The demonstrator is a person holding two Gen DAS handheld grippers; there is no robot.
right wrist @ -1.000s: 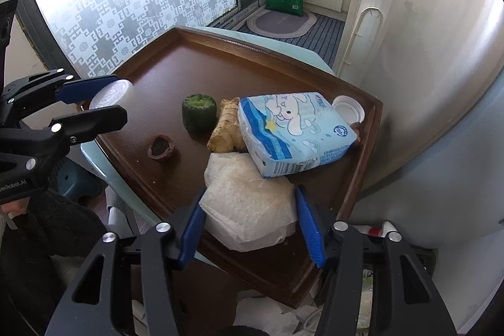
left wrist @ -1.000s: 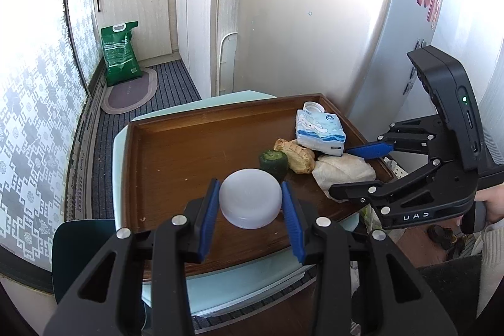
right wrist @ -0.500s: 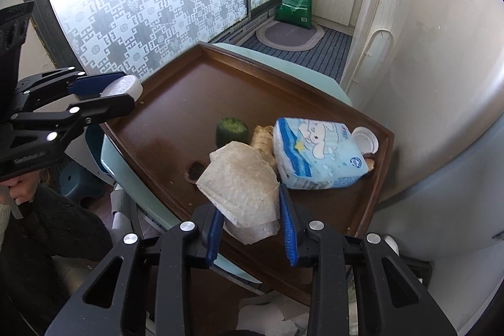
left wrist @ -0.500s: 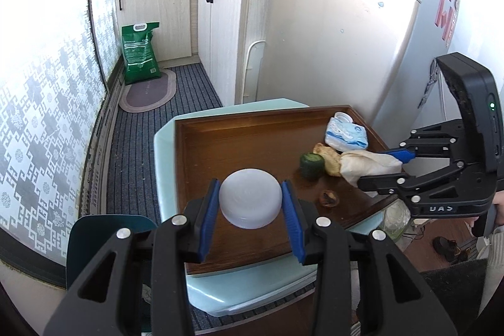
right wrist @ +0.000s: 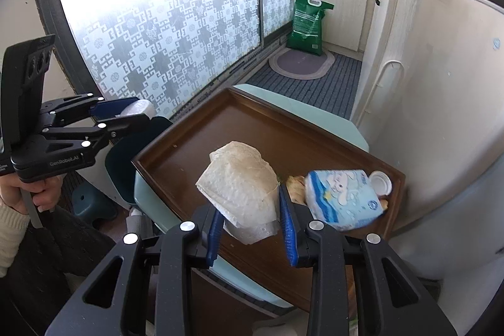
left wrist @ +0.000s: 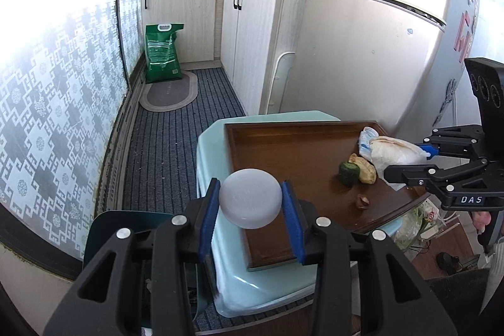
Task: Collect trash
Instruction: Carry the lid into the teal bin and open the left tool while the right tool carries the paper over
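Fridge (left wrist: 371,59): big pale door, standing right behind the tray.
Window (right wrist: 151,21): patterned frosted glass along the far side of the floor strip.
Table (left wrist: 217,241): pale blue top, brown tray sitting on it.
Tray (left wrist: 283,147): wooden, raised rim, most of its floor bare; the leftovers crowd the fridge end.
Sack (left wrist: 162,52): green, upright on the floor against the cabinet, by the oval mat (left wrist: 170,92).
Left gripper (left wrist: 251,203): up in the air over the tray's near corner, blue pads clamped tight on both sides of the lid, nothing slipping.
Right gripper (right wrist: 250,219): lifted above the tray's near edge, pads pinched in on the lower part of the napkin.
Napkin (right wrist: 242,188): crumpled white wad, clear of the tray, sticking up out of the right gripper.
Lid (left wrist: 251,198): round, frosted white, off the tray, held in the left gripper.
Pack (right wrist: 341,197): blue-and-white tissue pack lying on the tray near the fridge, a white cap (right wrist: 380,182) just beside it.
Green stub (left wrist: 349,173): on the tray, touching a tan root piece (left wrist: 367,172).
Shell (left wrist: 362,201): small brown scrap, alone near the tray's edge, a little apart from the green stub.
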